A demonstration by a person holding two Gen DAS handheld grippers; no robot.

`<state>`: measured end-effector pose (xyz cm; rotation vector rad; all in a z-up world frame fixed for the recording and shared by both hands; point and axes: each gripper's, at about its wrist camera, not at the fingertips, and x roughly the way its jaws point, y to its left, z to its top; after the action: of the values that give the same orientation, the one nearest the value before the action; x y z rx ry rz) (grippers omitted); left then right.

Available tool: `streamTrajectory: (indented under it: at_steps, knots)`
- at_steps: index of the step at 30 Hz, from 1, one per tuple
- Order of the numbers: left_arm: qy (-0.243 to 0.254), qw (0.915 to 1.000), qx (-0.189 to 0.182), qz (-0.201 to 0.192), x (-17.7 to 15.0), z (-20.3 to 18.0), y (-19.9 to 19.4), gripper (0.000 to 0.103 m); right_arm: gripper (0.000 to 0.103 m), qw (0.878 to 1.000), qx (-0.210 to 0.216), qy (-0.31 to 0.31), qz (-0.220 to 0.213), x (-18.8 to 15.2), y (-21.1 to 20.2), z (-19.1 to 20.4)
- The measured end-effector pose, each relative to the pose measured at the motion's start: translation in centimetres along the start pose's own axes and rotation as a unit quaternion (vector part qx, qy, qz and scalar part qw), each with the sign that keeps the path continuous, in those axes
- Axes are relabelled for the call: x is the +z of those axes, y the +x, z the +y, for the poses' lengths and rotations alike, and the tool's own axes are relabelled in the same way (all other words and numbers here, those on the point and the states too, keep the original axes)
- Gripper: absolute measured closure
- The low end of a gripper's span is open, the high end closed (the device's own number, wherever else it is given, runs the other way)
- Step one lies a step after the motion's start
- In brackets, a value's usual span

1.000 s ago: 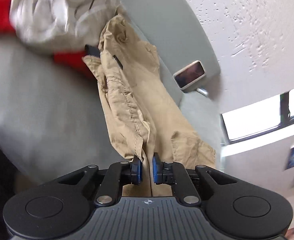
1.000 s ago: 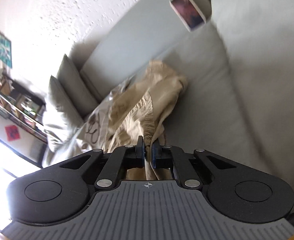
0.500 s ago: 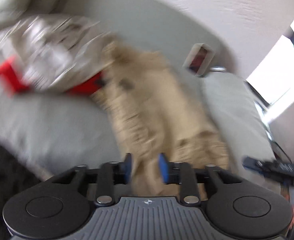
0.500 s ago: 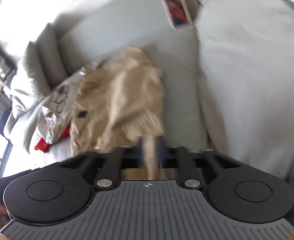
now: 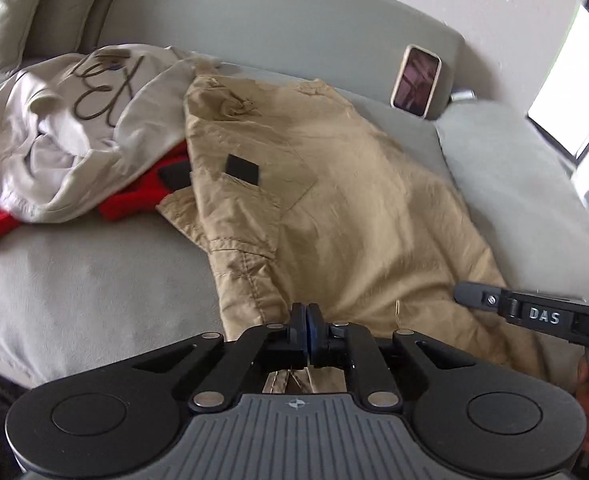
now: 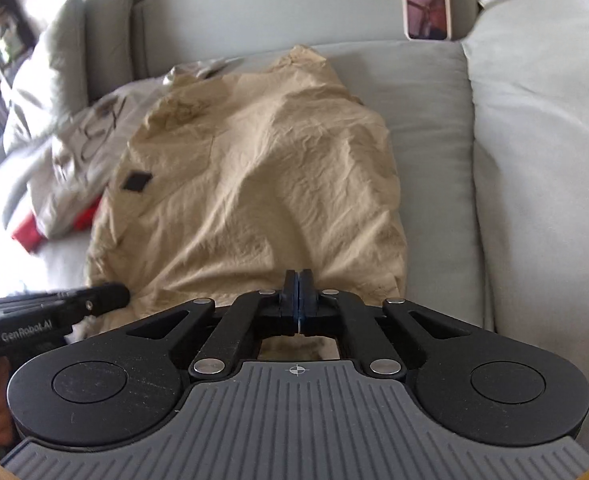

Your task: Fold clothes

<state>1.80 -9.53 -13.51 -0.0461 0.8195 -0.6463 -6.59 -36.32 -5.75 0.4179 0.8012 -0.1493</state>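
A tan garment (image 5: 354, 200) (image 6: 254, 180) with a black patch (image 5: 242, 170) lies spread across the grey sofa seat (image 5: 74, 288), creased and slightly humped. My left gripper (image 5: 309, 322) is shut on its near edge at the left side, and cloth shows through the gap behind the pads. At the same near edge, further right, my right gripper (image 6: 298, 280) is shut on the cloth. Each tool's black body (image 5: 542, 316) (image 6: 54, 312) appears at the side of the other's view, with a hand on the handle.
A pale sweatshirt with dark lettering (image 5: 74, 120) sits over a red garment (image 5: 134, 200) left of the tan one, touching it. A phone (image 5: 416, 80) (image 6: 426, 0) leans on the sofa back. A thick cushion (image 6: 534, 120) borders the right; pillows (image 6: 54, 60) stand far left.
The tan garment hung bunched from both grippers a second ago; it now lies spread on the seat. The left gripper's fingers stood apart half a second ago and are now shut.
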Motion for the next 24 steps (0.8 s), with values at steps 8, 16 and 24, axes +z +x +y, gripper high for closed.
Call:
streamTrajectory:
  at_steps: [8,16,24]
  knots:
    - [0.07,0.9925,0.098,0.021,0.4,-0.9,4.9,0.091,0.1,0.999,-0.021,-0.023,-0.012,1.4,2.8,0.6]
    - [0.055,0.9963,0.063,0.021,1.5,-0.5,2.5,0.088,0.087,0.999,0.031,0.042,0.006,1.5,-1.8,-1.4]
    - [-0.003,0.9993,-0.034,0.015,-1.0,0.2,-3.2,0.055,0.05,0.994,0.066,0.086,0.028,-3.5,-7.8,-5.3]
